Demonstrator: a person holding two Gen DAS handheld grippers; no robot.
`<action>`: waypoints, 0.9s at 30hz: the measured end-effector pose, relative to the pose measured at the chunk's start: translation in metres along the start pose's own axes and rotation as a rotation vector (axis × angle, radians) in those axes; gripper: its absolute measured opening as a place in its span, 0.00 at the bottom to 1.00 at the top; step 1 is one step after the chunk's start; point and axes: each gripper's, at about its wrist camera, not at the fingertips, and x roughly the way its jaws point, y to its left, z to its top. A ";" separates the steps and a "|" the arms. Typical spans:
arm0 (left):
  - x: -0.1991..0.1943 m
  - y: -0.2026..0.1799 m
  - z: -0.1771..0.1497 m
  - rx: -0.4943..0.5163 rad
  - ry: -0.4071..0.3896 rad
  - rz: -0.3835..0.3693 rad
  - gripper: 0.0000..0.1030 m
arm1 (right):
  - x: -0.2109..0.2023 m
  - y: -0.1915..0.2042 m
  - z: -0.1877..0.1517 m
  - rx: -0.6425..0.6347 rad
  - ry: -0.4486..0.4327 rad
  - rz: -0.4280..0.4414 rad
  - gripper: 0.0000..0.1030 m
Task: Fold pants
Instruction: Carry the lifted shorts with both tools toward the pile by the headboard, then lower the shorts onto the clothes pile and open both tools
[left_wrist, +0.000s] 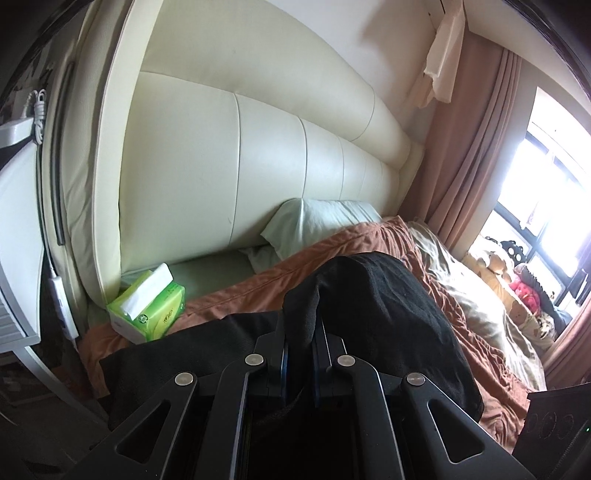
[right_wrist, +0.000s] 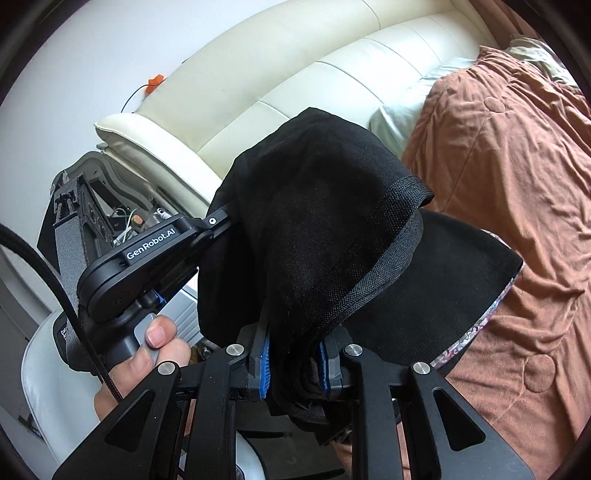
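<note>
Black pants (right_wrist: 325, 229), soft knit with a mesh-textured hem band, are bunched up and lifted over the bed. The right gripper (right_wrist: 294, 363) has its blue ribbed pads nearly together, a thick wad of the fabric pinched between them. The left gripper (left_wrist: 299, 345) is clamped just as tight on another fold, and its side reads "GenRobot.AI" in the right view. Beyond the left gripper's fingers lies a wrinkled rust-brown quilt (left_wrist: 373, 240), then one pale pillow (left_wrist: 314, 221) against a cream padded headboard (left_wrist: 229, 158). Off to its left sits one green tissue pack (left_wrist: 151, 302).
</note>
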 end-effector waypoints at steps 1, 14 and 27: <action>0.008 0.003 -0.001 -0.008 0.010 0.002 0.09 | 0.007 -0.006 0.003 0.009 0.004 -0.006 0.16; 0.035 0.014 -0.018 -0.011 0.014 0.046 0.58 | 0.046 -0.090 0.023 0.151 0.000 -0.220 0.55; 0.027 0.008 -0.059 -0.031 0.109 0.000 0.33 | 0.031 -0.059 0.040 0.087 -0.091 -0.137 0.39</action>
